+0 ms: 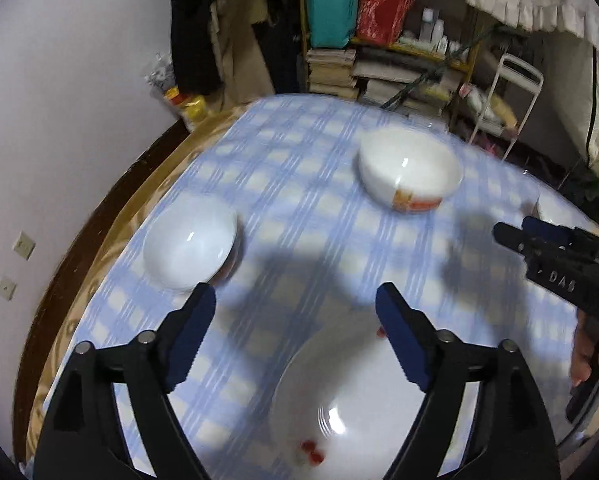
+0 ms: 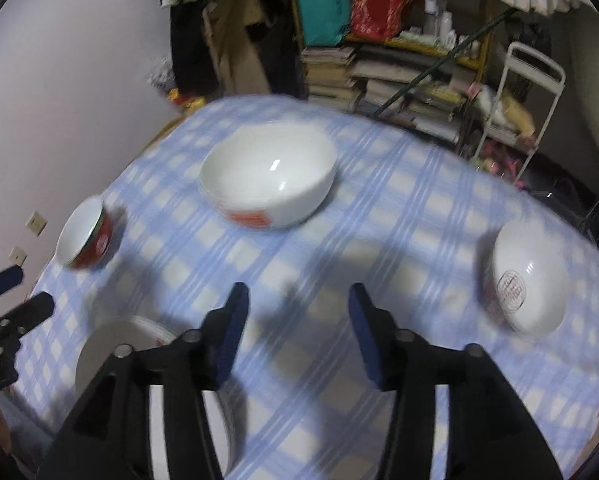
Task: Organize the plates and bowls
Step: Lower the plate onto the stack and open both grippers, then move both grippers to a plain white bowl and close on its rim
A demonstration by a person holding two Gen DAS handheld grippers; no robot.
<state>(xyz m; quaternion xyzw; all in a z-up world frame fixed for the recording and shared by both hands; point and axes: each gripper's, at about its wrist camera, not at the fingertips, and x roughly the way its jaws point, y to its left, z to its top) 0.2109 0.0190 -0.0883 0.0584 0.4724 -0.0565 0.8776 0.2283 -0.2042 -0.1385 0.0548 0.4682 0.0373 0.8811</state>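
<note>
While both the left tongs and right tongs stand spread and empty, stack bowls: approach the large bowl far-centre squarely, gripping its rim.

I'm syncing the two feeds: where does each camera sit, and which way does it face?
Left wrist: rides the left claw, tilted down at the white plate and checked tablecloth; own open fingers and the right claw show.
Right wrist: rides the right claw, tilted down over the table; own open fingers and the left claw show.
Shared: the large white bowl.
</note>
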